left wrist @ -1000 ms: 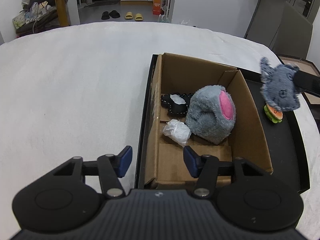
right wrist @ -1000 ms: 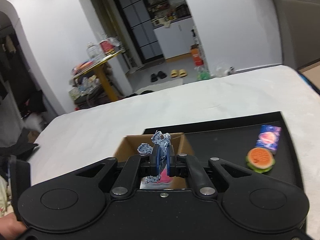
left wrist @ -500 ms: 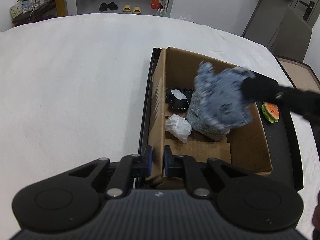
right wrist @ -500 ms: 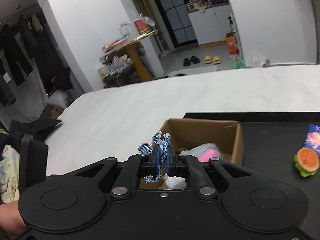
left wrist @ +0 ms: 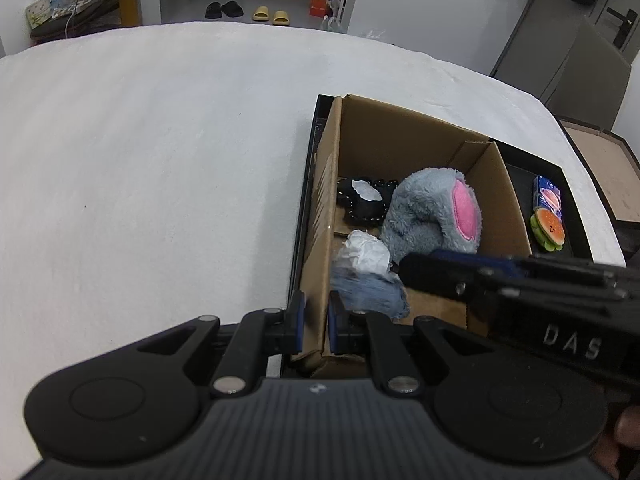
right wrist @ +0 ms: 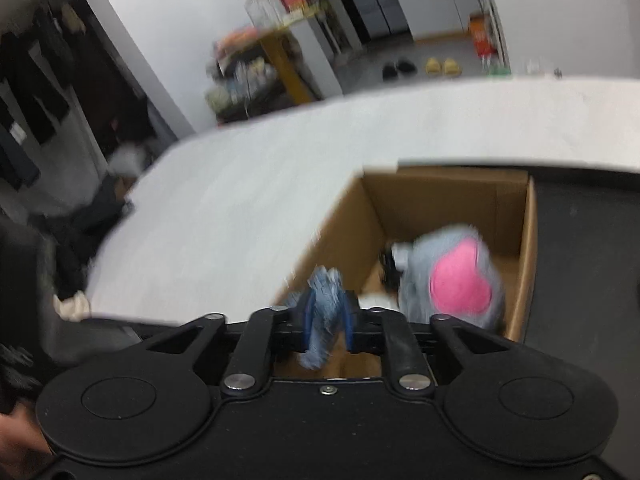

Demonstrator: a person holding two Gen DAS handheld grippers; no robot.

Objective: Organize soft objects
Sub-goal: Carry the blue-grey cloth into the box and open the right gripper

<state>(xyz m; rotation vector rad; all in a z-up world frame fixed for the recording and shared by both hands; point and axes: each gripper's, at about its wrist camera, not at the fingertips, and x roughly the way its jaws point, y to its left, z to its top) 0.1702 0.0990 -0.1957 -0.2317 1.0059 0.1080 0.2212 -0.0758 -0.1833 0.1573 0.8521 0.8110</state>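
A cardboard box (left wrist: 500, 184) sits on a black tray (left wrist: 560, 172) on the white table. Inside it lie a grey plush with a pink patch (left wrist: 432, 216), a black soft item (left wrist: 364, 204) and a white crumpled piece (left wrist: 364, 252). My left gripper (left wrist: 314, 322) is shut on the box's near left wall. My right gripper (right wrist: 328, 320) reaches into the box from the right, its jaws parted a little around a blue denim soft toy (left wrist: 372, 292), which also shows in the right wrist view (right wrist: 324, 316), low near the box's front corner. That view is blurred.
A burger-shaped toy (left wrist: 548, 228) and a small blue packet (left wrist: 547, 194) lie on the tray right of the box. A white table (left wrist: 160, 160) spreads to the left. A brown surface (left wrist: 608, 168) sits beyond the table's right edge.
My left gripper closed on the box wall. My right gripper carried the denim toy from above the tray down into the box, and its jaws have widened slightly.
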